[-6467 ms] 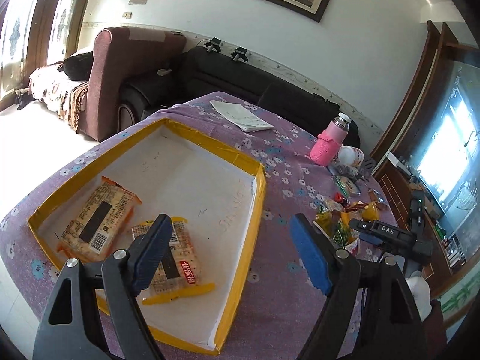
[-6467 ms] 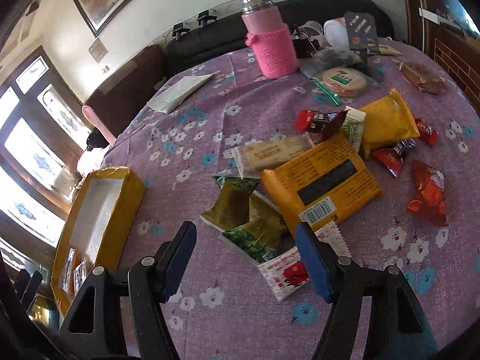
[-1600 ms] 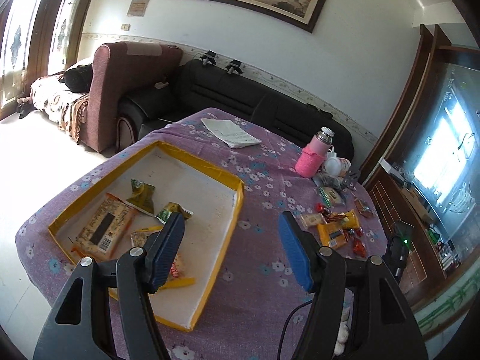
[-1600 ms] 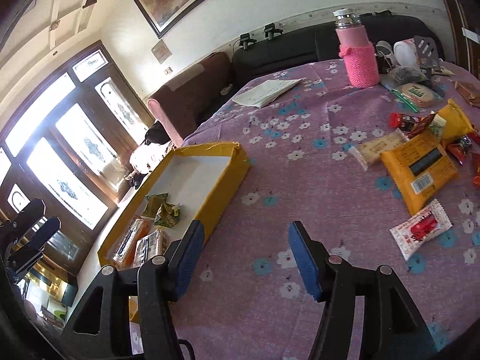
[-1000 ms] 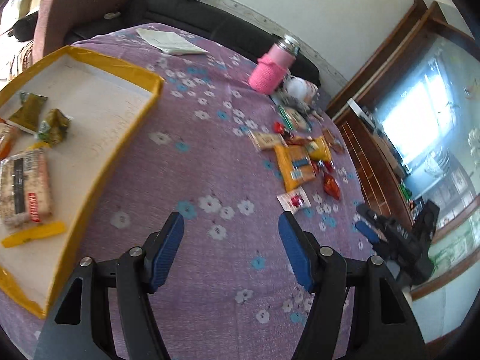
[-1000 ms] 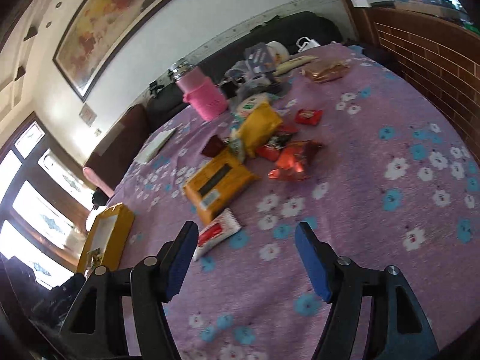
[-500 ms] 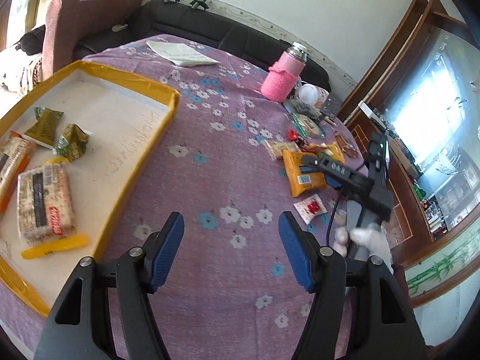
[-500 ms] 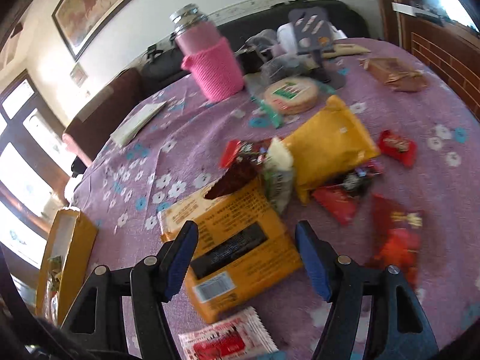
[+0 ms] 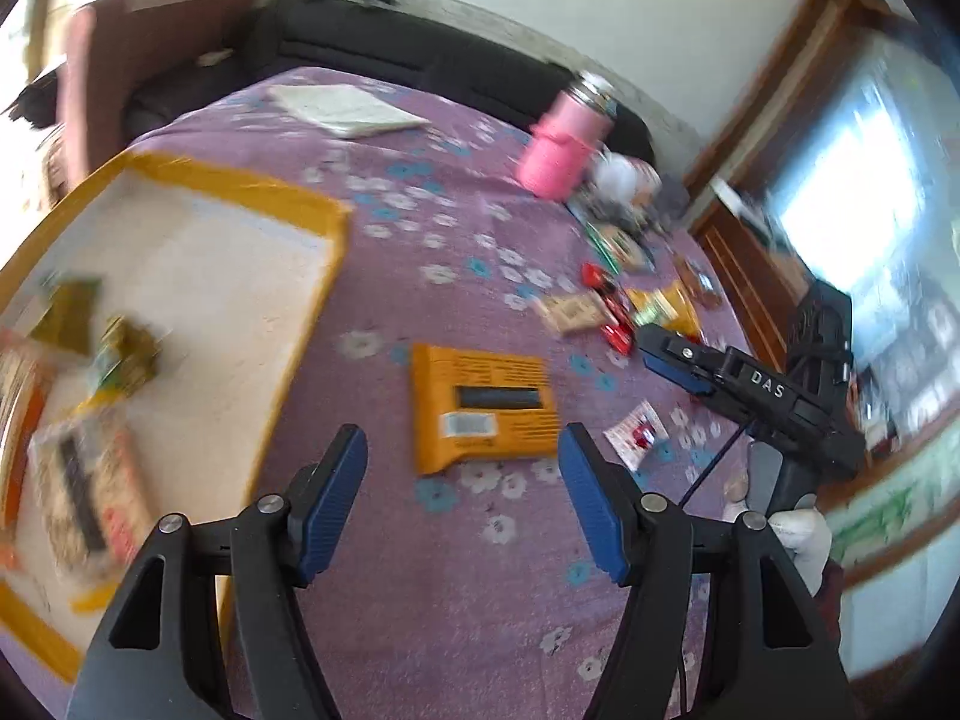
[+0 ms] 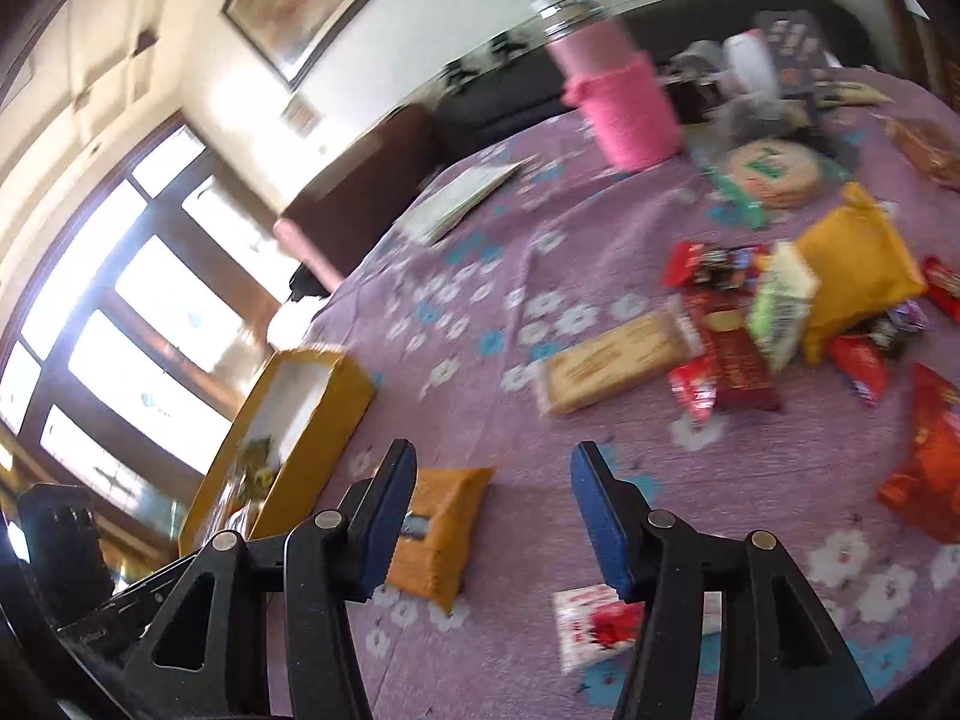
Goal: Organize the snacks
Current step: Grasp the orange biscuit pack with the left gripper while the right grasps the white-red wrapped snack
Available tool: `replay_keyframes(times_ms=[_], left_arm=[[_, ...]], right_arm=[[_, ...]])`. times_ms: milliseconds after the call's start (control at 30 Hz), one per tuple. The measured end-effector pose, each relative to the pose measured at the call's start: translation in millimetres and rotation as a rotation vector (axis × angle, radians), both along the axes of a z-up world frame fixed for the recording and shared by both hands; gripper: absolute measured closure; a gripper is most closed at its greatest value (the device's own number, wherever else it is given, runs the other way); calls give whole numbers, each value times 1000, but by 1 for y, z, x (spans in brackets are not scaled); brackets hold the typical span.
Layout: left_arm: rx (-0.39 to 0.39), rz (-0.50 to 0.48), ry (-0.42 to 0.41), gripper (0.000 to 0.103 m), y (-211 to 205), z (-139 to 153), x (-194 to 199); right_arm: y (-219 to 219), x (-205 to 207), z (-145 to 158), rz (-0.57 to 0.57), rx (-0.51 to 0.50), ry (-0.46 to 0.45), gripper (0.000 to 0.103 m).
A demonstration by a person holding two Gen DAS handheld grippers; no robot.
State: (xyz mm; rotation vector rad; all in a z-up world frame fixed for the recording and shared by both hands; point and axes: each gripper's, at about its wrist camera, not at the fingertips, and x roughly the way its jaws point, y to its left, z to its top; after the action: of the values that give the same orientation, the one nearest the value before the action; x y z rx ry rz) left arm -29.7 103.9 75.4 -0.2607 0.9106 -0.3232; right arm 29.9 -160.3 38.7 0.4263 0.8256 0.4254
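A yellow-rimmed tray (image 9: 324, 222) sits at the left of the purple flowered table and holds several snack packs (image 9: 84, 480). A large orange snack pack (image 9: 480, 405) lies flat on the cloth just right of the tray; it also shows in the right wrist view (image 10: 438, 534). My left gripper (image 9: 462, 498) is open and empty, just in front of that pack. My right gripper (image 10: 492, 516) is open and empty, and shows in the left wrist view (image 9: 678, 360) over the table's right side. A pile of loose snacks (image 10: 774, 312) lies at the right. The tray (image 10: 318, 420) shows at left.
A pink bottle (image 9: 564, 144) and a white cup (image 9: 618, 174) stand at the far side. A folded paper (image 9: 342, 108) lies at the back. A small white and red sachet (image 10: 600, 624) lies near the right gripper. A sofa (image 9: 420, 60) is behind the table.
The orange pack has shifted from the snack pile to a spot close beside the tray. The right gripper has let it go and pulled back. Both views are blurred by movement.
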Motion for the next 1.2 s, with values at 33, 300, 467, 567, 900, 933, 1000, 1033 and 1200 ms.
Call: replay_keyframes(times_ms=[33,300,467,567,900,933,1000,1033,1200], left_arm=[[22,-38,-7,38,-10,2,9],[183,-205,95,38,-69,-40,107],[142,-226,194,38,-61,-63,121],[39,-284,265,38,-58,-65,108],[62,-276,167,38,-72,-55,26],[55,-263,152,37,-72,-52,23],[68,-238,121,37,-71,-47,18],[81,-234,108,36,-71,-45,17],[195,-233,88,34,-95,-51,27]], right_arm=[[-6,-3,-1,-32,5,3,46],[-47,-11,-7,-150,45,18,44],[-51,-7,-7,-147,45,20,42],[-49,-7,-8,-139,55,32,42],[-50,-9,-12,-168,31,42,42],[-52,-12,-11,-194,23,48,42],[-54,-23,-11,-218,45,81,42],[-53,-29,-12,-211,61,94,42],[-33,-45,-31,-161,84,239,42]])
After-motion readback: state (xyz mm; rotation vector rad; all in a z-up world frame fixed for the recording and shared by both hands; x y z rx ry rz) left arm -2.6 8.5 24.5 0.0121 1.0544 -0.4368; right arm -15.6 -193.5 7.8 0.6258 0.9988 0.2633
